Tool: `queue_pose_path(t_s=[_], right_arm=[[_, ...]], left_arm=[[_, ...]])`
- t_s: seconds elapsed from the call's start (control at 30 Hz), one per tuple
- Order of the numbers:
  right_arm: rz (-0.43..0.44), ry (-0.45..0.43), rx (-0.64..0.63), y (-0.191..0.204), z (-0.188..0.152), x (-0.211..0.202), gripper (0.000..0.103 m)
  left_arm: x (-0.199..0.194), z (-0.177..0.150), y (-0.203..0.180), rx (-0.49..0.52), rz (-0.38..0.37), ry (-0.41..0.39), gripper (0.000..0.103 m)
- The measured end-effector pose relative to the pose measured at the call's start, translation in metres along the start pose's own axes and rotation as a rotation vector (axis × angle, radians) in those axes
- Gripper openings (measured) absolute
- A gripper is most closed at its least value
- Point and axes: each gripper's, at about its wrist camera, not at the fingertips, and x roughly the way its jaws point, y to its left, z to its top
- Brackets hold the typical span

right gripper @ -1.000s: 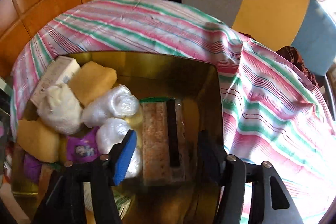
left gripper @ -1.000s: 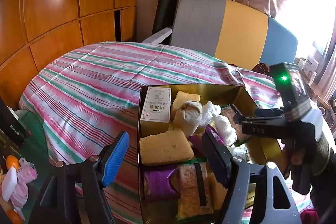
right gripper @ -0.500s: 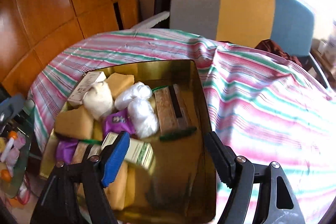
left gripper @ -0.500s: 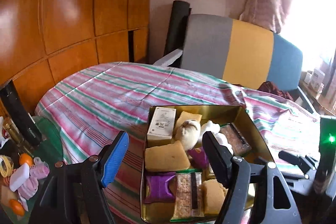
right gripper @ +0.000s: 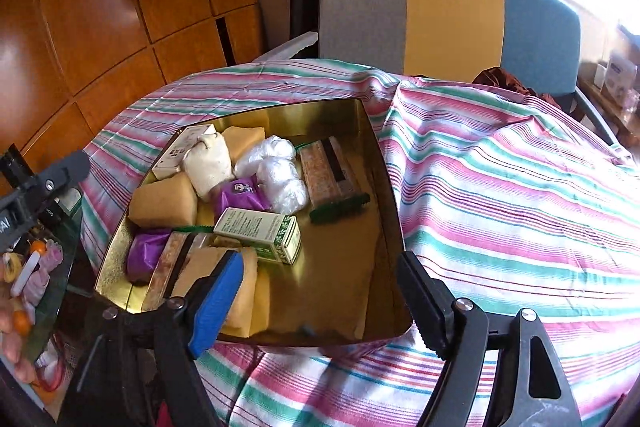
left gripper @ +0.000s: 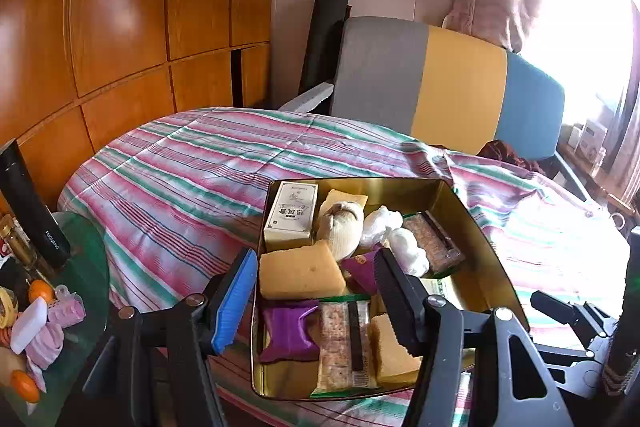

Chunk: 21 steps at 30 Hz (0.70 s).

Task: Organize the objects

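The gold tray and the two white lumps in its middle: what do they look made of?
The tray looks like thin metal with a shiny gold finish: its walls mirror the contents. The white lumps look like crinkled clear plastic film wrapped around something; glossy wrinkles show, but the contents stay hidden.

Box lettering (left gripper: 291, 214) perhaps too small

Your right gripper (right gripper: 320, 299) has pulled back from the gold tin (right gripper: 384, 187), jaws just opening, empty; the green-and-white box (right gripper: 260, 233) now lies ahead of them. Your left gripper (left gripper: 312, 299) backed off too, jaws just closing on nothing.
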Motion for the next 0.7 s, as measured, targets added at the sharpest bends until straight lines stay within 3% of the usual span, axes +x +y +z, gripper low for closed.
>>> queue_pose_path(t_s=[0.2, 0.53, 0.7], right_arm=[[-0.003, 0.006, -0.002, 0.0034, -0.0028, 0.0006, 0.081], [-0.034, -0.019, -0.002, 0.004, -0.0019, -0.0028, 0.082], [-0.034, -0.026, -0.007, 0.0061, -0.0003, -0.0039, 0.082]], left_arm=[[0.0068, -0.0061, 0.0013, 0.0, -0.001, 0.038, 0.062], [0.0043, -0.0072, 0.0041, 0.012, 0.016, -0.001, 0.057], [0.0079, -0.0058, 0.0061, 0.007, 0.008, 0.023, 0.057]])
